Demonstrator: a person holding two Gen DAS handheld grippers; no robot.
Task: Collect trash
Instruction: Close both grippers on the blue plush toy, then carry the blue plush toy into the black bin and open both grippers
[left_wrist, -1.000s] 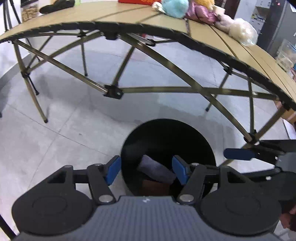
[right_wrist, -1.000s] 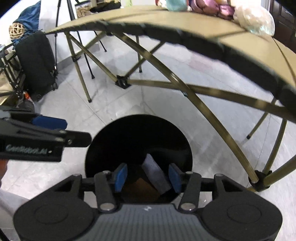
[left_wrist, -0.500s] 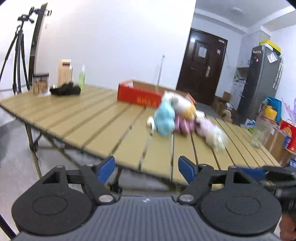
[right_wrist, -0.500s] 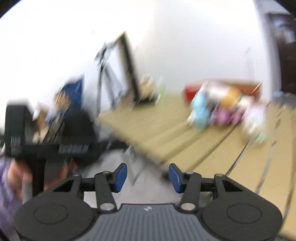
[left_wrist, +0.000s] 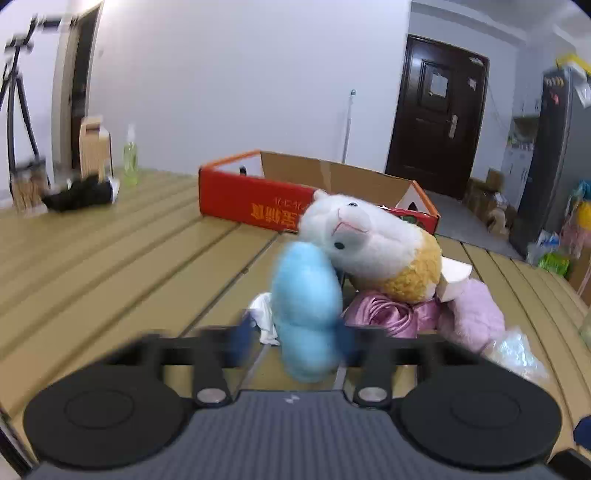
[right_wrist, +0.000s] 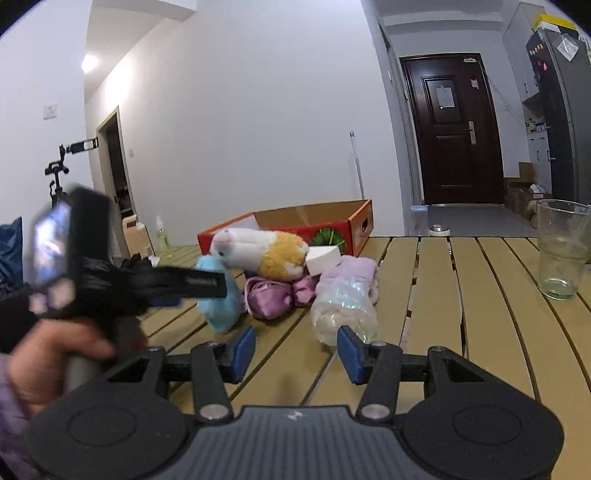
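A pile lies on the slatted wooden table (left_wrist: 110, 251): a blue plush (left_wrist: 306, 310), a white and yellow alpaca plush (left_wrist: 373, 243), pink satin cloth (left_wrist: 384, 314), a crumpled white tissue (left_wrist: 264, 310), a white foam wedge (right_wrist: 323, 258) and a clear plastic bag (right_wrist: 343, 306). My left gripper (left_wrist: 291, 341) is open, its blurred fingers on either side of the blue plush, and it also shows in the right wrist view (right_wrist: 166, 284). My right gripper (right_wrist: 295, 350) is open and empty, just short of the plastic bag.
A red cardboard box (left_wrist: 258, 199) stands behind the pile. A glass (right_wrist: 561, 247) stands at the table's right. A black cloth (left_wrist: 79, 194), a green spray bottle (left_wrist: 130, 158) and a jar sit at the far left.
Both grippers rose from over the black bin on the floor to table height and moved in toward the pile. The left gripper now frames the blue plush.
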